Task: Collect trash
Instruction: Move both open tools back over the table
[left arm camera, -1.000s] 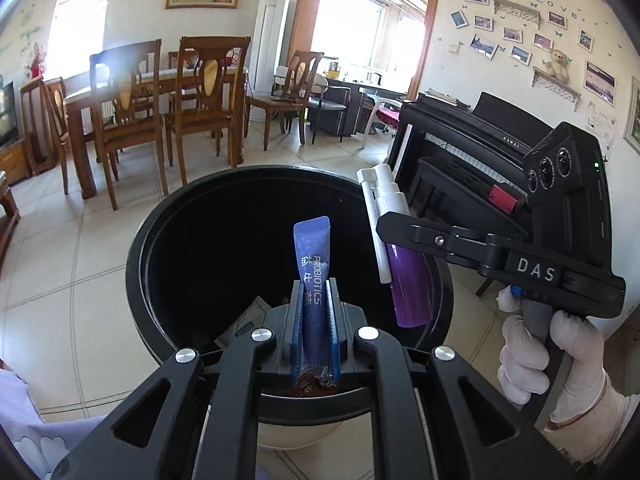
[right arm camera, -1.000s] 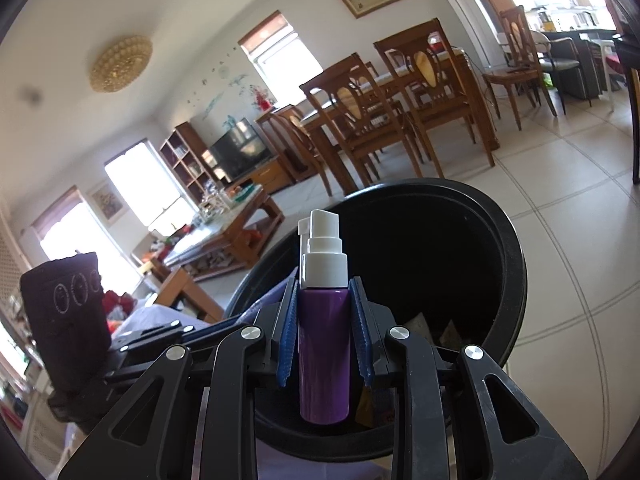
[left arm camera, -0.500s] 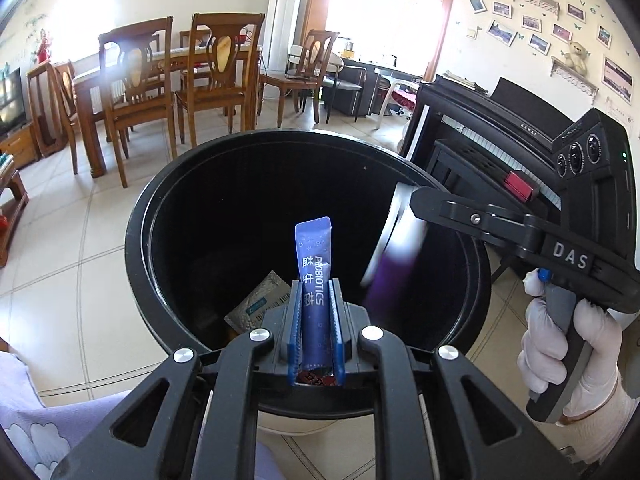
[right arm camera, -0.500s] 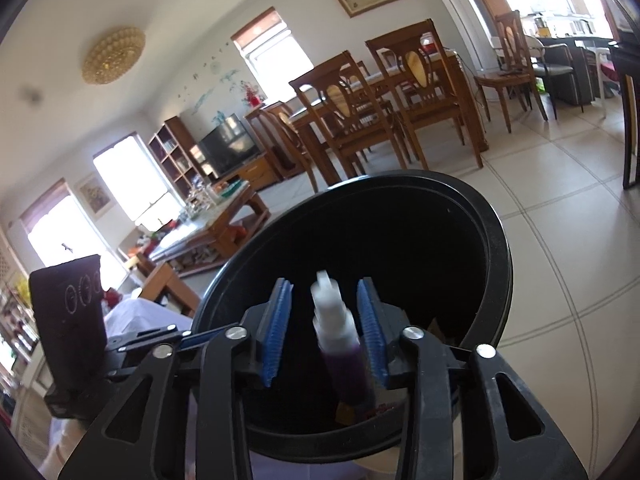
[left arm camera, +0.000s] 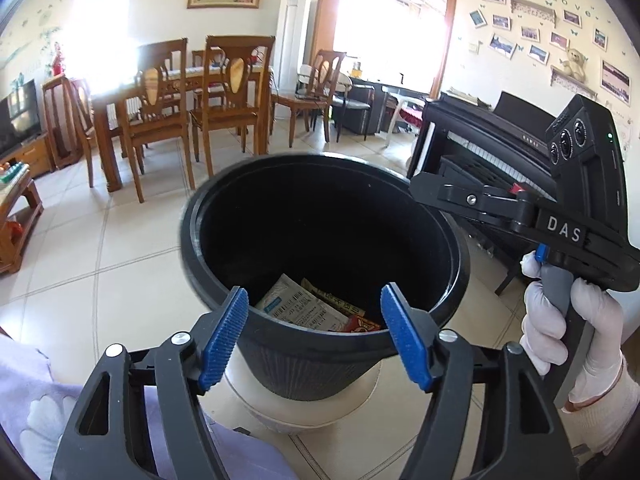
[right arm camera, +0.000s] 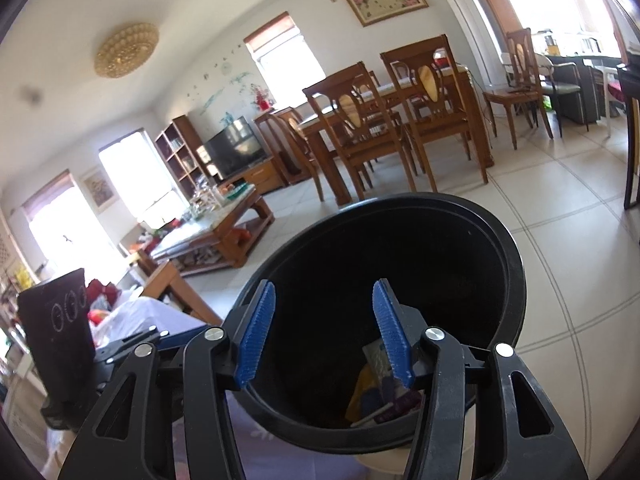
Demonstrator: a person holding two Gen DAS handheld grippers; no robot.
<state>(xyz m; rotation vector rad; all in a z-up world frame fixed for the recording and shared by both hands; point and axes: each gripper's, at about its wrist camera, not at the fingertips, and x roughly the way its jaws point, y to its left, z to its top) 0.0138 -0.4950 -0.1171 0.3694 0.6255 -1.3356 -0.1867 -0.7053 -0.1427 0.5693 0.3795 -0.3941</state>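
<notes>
Now both grippers, left point(left arm camera: 314, 334) and right point(right arm camera: 322, 330), hang spread and empty over the bin point(left arm camera: 192, 236) (wrappers point(left arm camera: 304, 308) lie inside); lift clear without knocking its rim

Bin point(left arm camera: 320, 360) at centre on the floor point(left arm camera: 100, 264), with wrappers point(left arm camera: 308, 308) lying in its bottom. Left gripper point(left arm camera: 314, 336) at the bin's near rim, jaws spread wide with nothing between; right gripper point(right arm camera: 324, 330) likewise over the rim from the right side. Dining table and chairs point(left arm camera: 180, 112) far left behind the bin. Piano point(left arm camera: 488, 152) far right. Coffee table point(right arm camera: 216, 232) left, well apart.
</notes>
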